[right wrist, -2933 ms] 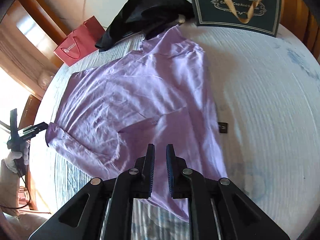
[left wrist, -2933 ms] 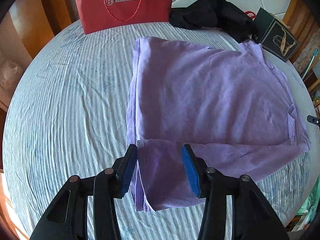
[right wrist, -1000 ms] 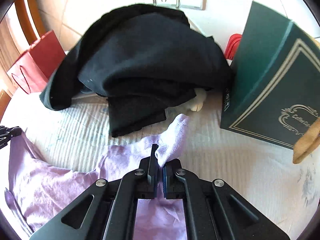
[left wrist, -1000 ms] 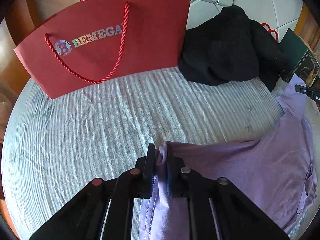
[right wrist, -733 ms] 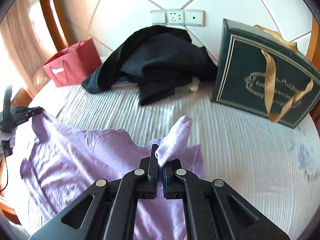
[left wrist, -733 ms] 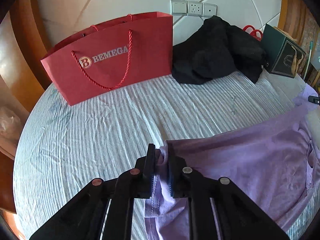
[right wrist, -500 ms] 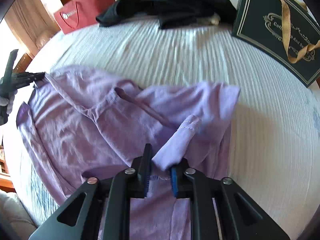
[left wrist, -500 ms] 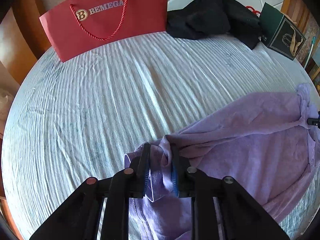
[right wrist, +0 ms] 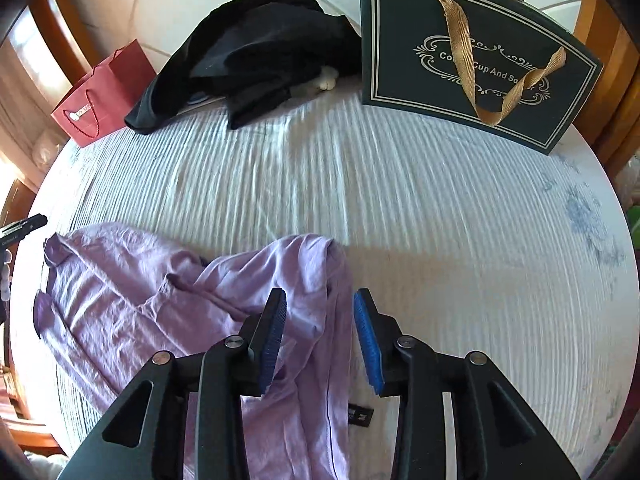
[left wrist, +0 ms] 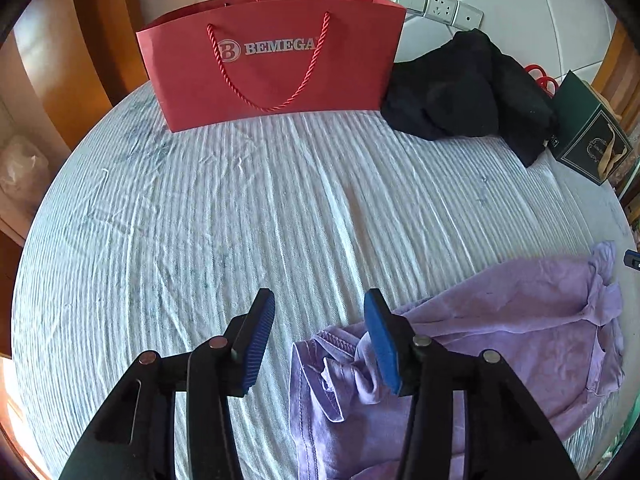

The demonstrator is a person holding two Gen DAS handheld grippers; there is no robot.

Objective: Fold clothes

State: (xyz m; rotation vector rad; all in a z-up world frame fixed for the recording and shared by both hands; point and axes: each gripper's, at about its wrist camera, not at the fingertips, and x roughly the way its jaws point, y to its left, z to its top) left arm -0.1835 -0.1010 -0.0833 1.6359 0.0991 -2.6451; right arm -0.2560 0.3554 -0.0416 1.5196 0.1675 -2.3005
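Left hand-held gripper (left wrist: 316, 340) spread and opening further, pads clear of the cloth, only the bunched hem corner of the purple shirt (left wrist: 500, 340) lying under and against the right-hand pad. Right hand-held gripper (right wrist: 320, 334) likewise parted and opening, with the shirt's (right wrist: 168, 312) long side edge draped loosely below, not pinched. Shirt itself heaped and creased on the near half of the bed (left wrist: 248, 208), toward the near edge, well apart from the red paper bag (left wrist: 272, 60), the black garment (left wrist: 468, 88) and the dark green gift bag (right wrist: 472, 56) lined along the far edge by the wall. Thin, light, limp fabric by the look of it: no stiffness, likely to sag, slide and wrinkle. Best taken at stitched hems or corners, both sides at once, and kept taut.
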